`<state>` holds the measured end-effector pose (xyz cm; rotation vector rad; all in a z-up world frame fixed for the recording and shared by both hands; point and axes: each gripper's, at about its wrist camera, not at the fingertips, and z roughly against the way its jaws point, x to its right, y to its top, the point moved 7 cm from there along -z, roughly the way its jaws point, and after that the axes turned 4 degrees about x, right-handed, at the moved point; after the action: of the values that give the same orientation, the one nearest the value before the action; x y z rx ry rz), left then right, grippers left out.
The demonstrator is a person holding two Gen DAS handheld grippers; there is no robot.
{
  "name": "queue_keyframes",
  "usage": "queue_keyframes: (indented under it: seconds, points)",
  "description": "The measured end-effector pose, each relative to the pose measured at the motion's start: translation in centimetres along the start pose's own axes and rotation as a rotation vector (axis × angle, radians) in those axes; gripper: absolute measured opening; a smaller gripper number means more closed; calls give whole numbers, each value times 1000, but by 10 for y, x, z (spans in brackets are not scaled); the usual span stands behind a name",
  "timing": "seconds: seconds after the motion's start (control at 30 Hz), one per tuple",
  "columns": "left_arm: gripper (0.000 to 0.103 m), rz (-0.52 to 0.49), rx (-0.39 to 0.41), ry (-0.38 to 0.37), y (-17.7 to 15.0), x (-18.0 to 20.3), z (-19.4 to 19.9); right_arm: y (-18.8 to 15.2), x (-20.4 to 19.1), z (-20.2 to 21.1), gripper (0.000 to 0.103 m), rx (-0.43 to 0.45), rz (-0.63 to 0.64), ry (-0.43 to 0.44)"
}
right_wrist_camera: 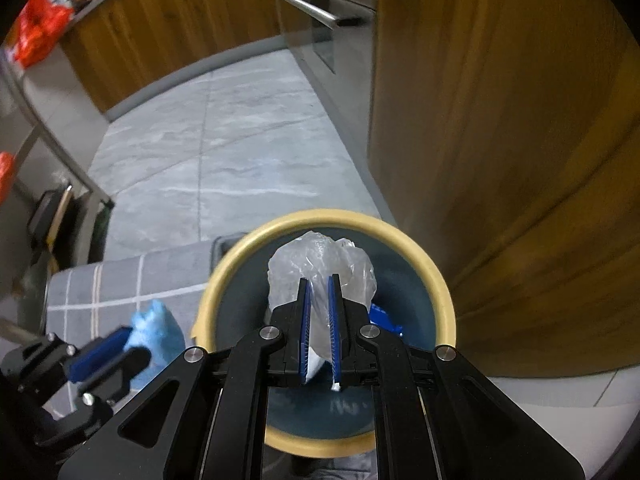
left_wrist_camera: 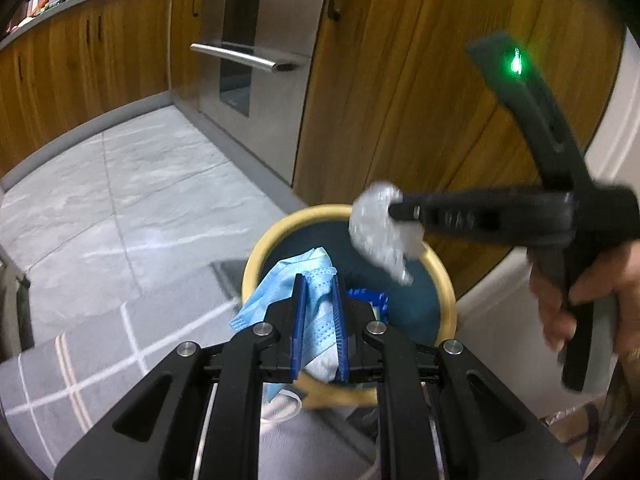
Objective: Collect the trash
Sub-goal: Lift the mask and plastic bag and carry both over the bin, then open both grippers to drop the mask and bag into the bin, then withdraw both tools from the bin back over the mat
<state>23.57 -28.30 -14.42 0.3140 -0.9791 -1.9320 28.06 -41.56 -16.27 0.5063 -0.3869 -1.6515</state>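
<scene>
A round bin (left_wrist_camera: 256, 252) (right_wrist_camera: 440, 280) with a cream rim and dark teal inside stands on the floor by a wooden cabinet. My left gripper (left_wrist_camera: 319, 282) is shut on a light blue face mask (left_wrist_camera: 280, 284) that hangs over the bin's near left rim. My right gripper (right_wrist_camera: 319, 280) is shut on a crumpled clear plastic bag (right_wrist_camera: 320, 264) held over the bin's opening. In the left wrist view the right gripper (left_wrist_camera: 394, 208) comes in from the right with the plastic bag (left_wrist_camera: 378, 232), a hand (left_wrist_camera: 580, 300) on its handle. A blue wrapper (right_wrist_camera: 386, 318) (left_wrist_camera: 366, 295) lies inside the bin.
Wooden cabinet doors (left_wrist_camera: 420, 80) rise right behind the bin, with a steel oven (left_wrist_camera: 248, 52) to their left. Grey stone tiles (left_wrist_camera: 140, 184) cover the floor, and a grey mat (right_wrist_camera: 120, 284) with white lines lies left of the bin. A metal table leg (right_wrist_camera: 72, 160) stands at left.
</scene>
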Motion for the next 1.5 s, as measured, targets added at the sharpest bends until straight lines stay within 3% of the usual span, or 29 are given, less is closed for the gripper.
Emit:
queue_keyframes:
  seconds: [0.2,0.5,0.63,0.7,0.77,0.87,1.17,1.27,1.33,1.43,1.5]
  points:
    - [13,-60,44,-17,20,14,-19,0,11,-14,10,-20,-69,-14]
    - [14,-82,-4,10,7,12,-45,3,22,-21,10,-33,-108,-23]
    - [23,-78,-14,19,5,12,-48,4,23,-20,20,-27,-101,-31]
    - [36,-78,-7,31,5,10,-46,2,23,-20,24,-25,-105,-29]
    - [41,-71,1,36,4,8,-43,2,24,-20,27,-22,-106,-25]
    - [42,-59,-3,46,1,3,-40,1,23,-19,36,-17,-102,-20]
    - [42,-41,-18,76,-8,-14,-18,-2,11,-14,46,-11,-72,-17]
    - [44,-33,-12,93,-8,-18,-5,-8,4,-8,56,-12,-62,-15]
    - [46,-25,-7,110,-9,-23,8,-10,1,-2,73,-6,-68,-12]
    - [62,-16,0,140,-11,-27,24,-11,0,12,89,25,-97,2]
    - [76,-26,15,169,-13,-31,43,-11,-2,25,95,55,-121,11]
